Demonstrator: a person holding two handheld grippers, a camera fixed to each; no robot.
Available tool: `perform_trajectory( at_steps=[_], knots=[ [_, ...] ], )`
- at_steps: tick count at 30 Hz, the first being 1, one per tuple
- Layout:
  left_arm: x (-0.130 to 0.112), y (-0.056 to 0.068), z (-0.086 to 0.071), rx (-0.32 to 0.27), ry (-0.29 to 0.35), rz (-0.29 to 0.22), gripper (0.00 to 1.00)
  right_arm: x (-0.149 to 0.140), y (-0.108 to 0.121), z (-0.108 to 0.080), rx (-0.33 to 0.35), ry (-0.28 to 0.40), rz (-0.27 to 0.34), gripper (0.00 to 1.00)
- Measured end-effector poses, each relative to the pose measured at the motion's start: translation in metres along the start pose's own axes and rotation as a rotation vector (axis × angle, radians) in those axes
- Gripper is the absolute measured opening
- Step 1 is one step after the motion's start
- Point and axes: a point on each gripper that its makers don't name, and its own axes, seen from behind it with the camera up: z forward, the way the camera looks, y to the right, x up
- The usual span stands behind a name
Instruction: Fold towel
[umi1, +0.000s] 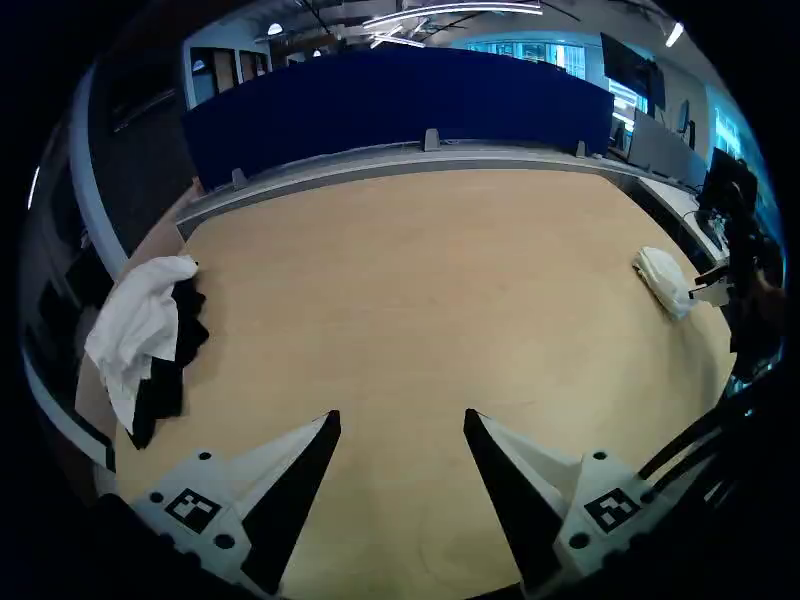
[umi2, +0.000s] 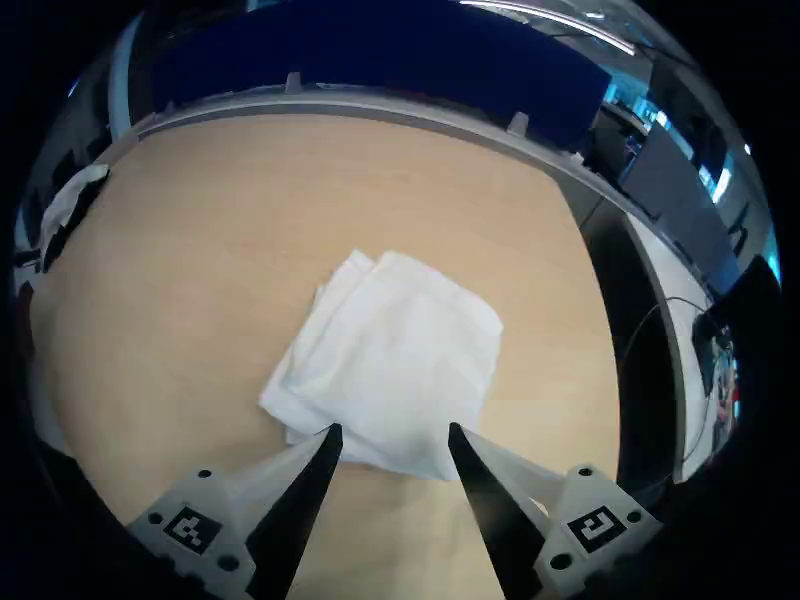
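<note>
A folded white towel (umi2: 395, 365) lies flat on the wooden table (umi2: 200, 250) right in front of my right gripper (umi2: 395, 432). That gripper is open, its fingertips hovering at the towel's near edge with nothing held. In the left gripper view the same folded towel (umi1: 665, 280) rests far off at the table's right side, with the other gripper (umi1: 715, 290) beside it. My left gripper (umi1: 402, 418) is open above bare table (umi1: 420, 290), holding nothing.
A heap of white cloth over black cloth (umi1: 145, 340) lies at the table's left edge, also seen as the cloth heap (umi2: 65, 210) in the right gripper view. A blue partition (umi1: 400, 100) runs along the table's far side. Desks and monitors (umi1: 725, 185) stand to the right.
</note>
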Motion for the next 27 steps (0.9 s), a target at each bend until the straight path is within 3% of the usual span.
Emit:
perform_trajectory(
  at_steps=[15,27],
  knots=[
    [-0.004,-0.008,-0.004,0.012,0.004,-0.012,0.91,0.029,-0.061,0.015,0.103,0.036,-0.037,0.75],
    [-0.007,-0.014,-0.006,0.016,0.003,-0.018,0.91,0.029,-0.066,0.027,0.104,0.018,-0.041,0.42]
  ],
)
